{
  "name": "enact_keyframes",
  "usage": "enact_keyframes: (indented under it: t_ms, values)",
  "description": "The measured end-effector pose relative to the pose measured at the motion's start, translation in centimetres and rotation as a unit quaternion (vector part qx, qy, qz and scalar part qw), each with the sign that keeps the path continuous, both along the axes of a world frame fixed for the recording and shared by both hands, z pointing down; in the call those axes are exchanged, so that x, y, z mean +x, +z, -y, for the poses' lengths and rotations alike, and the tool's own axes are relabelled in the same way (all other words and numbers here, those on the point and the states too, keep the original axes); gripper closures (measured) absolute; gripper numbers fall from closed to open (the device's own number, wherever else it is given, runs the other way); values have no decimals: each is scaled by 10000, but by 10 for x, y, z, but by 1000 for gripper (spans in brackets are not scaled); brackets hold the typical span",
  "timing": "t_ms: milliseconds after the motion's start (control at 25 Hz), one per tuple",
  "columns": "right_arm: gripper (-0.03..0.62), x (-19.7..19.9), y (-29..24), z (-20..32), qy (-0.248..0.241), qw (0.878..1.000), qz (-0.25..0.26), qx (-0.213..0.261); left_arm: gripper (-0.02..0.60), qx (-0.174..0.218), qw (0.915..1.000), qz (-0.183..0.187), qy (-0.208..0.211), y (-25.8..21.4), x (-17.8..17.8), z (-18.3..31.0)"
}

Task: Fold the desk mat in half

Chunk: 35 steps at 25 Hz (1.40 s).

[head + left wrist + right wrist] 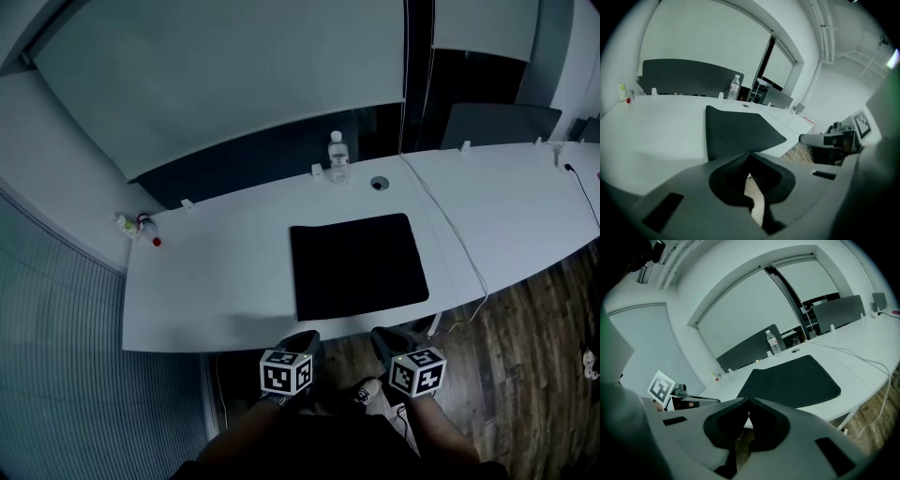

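Observation:
A black desk mat (357, 264) lies flat and unfolded on the white table (216, 281), its near edge along the table's front edge. It also shows ahead in the left gripper view, desk mat (738, 131), and in the right gripper view, desk mat (794, 380). My left gripper (302, 339) hangs below the table's front edge, short of the mat's near left corner, jaws shut and empty (750, 157). My right gripper (382, 337) hangs beside it, under the mat's near edge, jaws shut with nothing in them (748, 401).
A clear water bottle (337, 157) stands at the table's back edge, next to a round cable grommet (379, 184). A white cable (450, 230) runs across the table right of the mat and off the front. Small red and green items (139, 225) sit at the far left corner.

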State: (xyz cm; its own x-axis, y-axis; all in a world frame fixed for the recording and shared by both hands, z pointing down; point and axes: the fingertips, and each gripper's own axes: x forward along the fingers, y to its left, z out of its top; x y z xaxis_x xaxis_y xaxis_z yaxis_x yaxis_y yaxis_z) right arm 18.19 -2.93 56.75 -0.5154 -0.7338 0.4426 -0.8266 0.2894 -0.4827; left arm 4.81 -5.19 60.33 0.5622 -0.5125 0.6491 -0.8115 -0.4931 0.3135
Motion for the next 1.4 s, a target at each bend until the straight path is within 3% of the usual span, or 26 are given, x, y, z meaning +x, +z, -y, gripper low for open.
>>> enact_keyframes:
  t_ms: [360, 720, 1400]
  values:
    - [571, -84, -7, -26, 43, 9998, -201, -35, 575, 42, 9995, -280, -104, -6, -86, -25]
    - [571, -143, -2, -73, 269, 9991, -303, -87, 575, 43, 9991, -431, 5, -4, -150, -59]
    - [571, -172, 4, -131, 472, 9985, -275, -21, 575, 47, 9987, -492, 92, 4, -179, -116]
